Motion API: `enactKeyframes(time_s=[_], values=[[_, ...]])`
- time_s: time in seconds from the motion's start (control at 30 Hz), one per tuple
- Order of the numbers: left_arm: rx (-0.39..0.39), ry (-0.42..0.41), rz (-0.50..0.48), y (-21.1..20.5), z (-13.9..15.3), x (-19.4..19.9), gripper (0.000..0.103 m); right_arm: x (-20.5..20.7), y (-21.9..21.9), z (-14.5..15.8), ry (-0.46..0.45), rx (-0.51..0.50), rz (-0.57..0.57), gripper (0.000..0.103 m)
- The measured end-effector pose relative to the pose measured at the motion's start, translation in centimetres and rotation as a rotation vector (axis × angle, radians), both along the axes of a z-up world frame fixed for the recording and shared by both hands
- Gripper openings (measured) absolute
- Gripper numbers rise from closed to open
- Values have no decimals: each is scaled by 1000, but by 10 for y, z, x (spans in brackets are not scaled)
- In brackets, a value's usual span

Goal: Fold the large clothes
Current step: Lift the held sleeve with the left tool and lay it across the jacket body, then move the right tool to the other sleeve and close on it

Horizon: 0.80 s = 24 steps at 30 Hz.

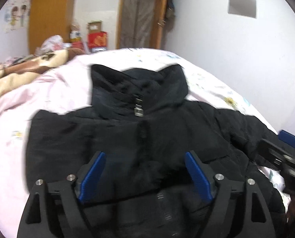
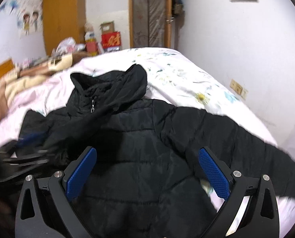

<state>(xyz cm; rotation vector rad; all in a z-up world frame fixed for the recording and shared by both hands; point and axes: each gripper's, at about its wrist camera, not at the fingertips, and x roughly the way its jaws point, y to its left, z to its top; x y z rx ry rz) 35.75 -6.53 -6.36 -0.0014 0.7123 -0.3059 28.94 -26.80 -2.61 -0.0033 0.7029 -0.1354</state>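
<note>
A black puffer jacket (image 1: 147, 130) (image 2: 137, 138) lies front-up on the bed, zipped, with its silver zip pull (image 1: 138, 108) at the collar. Its hood (image 1: 137, 87) (image 2: 111, 87) points toward the far end of the bed. One sleeve (image 2: 266, 158) stretches out to the right. My left gripper (image 1: 145, 152) hovers open over the jacket's chest, with nothing pressed between its blue pads. My right gripper (image 2: 147, 148) is open too, over the jacket's right side. Each gripper shows at the edge of the other's view: the right gripper (image 1: 286, 148) and the left gripper (image 2: 28, 150), which is blurred.
The bed has a pink and white floral sheet (image 1: 58, 91) (image 2: 187, 75). A beige and brown blanket (image 1: 18, 73) is bunched at the left. Behind stand a wooden wardrobe (image 1: 50, 15), stacked boxes (image 1: 96, 39) and a door (image 1: 139, 15). A white wall runs close along the bed's right side.
</note>
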Motion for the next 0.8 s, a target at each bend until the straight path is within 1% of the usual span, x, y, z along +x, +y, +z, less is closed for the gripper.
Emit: enactKeyframes(time_s=[0.03,0.07,0.1,0.17,0.23,0.3,0.37,0.43,0.5,0.57,0.6,0.63,0.7,0.73,0.77,0.8], values=[[16,-8,44,13,4,-3,83,11,4,-2,23,-21,14,102],[19,-10,58,22,8,-3,83,20,10,-3,51,-41,23,102],[11,-7,66,34,11,-4,83,25,15,-2,55,-52,40,102],[9,-8,90,52,14,-3,83,32,25,0,34,-71,74,102],[62,-21,140,65,14,-1,83,41,35,-4,47,-111,84,102],[91,-15,178,78,12,2,83,55,41,-15,102,-155,69,102],[114,1,211,92,10,6,83,66,43,-23,130,-169,78,102],[131,17,227,102,6,13,83,80,45,-37,190,-155,89,102],[161,39,257,111,-1,23,83,91,43,-51,230,-121,92,102],[158,51,279,121,-3,28,83,102,41,-64,265,-83,92,102],[164,54,286,125,-5,31,83,106,40,-70,278,-55,100,94],[176,63,294,127,-9,34,83,109,41,-76,292,-34,110,80],[200,89,308,131,-18,43,83,115,44,-86,336,6,122,66],[190,95,310,133,-19,44,83,115,48,-88,344,8,127,58],[177,98,305,134,-21,45,83,115,50,-89,341,2,134,54],[175,102,302,134,-23,47,83,113,55,-88,332,-15,139,46]])
